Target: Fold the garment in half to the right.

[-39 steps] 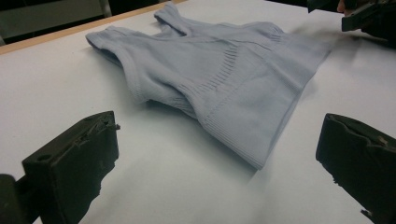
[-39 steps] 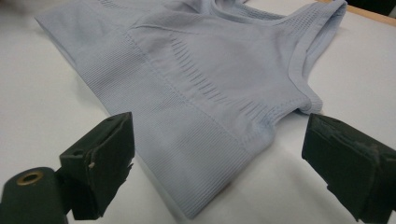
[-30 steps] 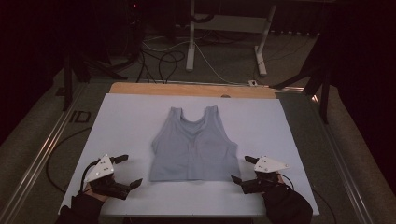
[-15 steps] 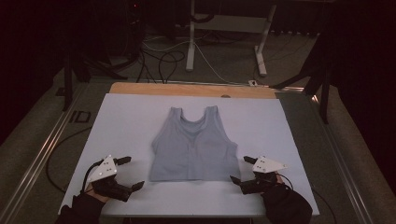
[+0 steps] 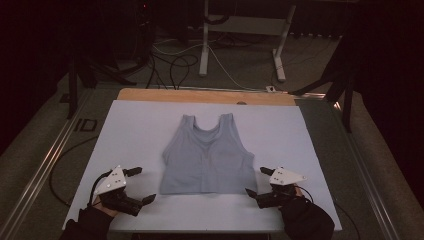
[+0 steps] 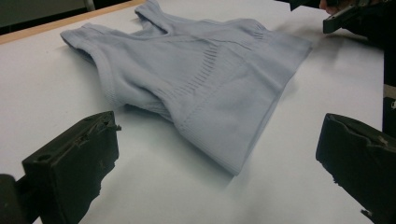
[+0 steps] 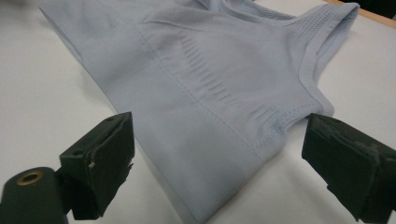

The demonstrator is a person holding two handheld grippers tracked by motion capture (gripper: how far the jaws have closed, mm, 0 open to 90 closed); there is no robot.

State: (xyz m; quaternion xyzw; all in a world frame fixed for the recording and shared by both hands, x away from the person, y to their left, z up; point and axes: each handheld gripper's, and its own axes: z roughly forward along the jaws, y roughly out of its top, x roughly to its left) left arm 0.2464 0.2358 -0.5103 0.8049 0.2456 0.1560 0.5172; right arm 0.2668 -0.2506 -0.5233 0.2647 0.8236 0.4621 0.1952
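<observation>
A pale blue-grey sleeveless top (image 5: pixel 207 155) lies flat on the white table cover (image 5: pixel 135 135), straps toward the far side. My left gripper (image 5: pixel 140 185) stands open just off the top's near left hem corner (image 6: pixel 236 165), jaws apart and nothing between them. At the near right corner of the top (image 7: pixel 201 140) my right gripper (image 5: pixel 256 181) is open too, its jaws spread on either side of the hem edge, apart from the cloth. Across the top, the left gripper view catches the right gripper (image 6: pixel 348 16).
A wooden strip (image 5: pixel 205 96) runs along the table's far edge. Metal rails (image 5: pixel 45 160) flank the table on both sides. Beyond it stand a white desk frame (image 5: pixel 240 30) and loose cables (image 5: pixel 175 62) on the floor. Bare cover lies left and right of the top.
Both grippers have shifted only slightly near the hem corners, the left one a little nearer to me. The top has not moved.
</observation>
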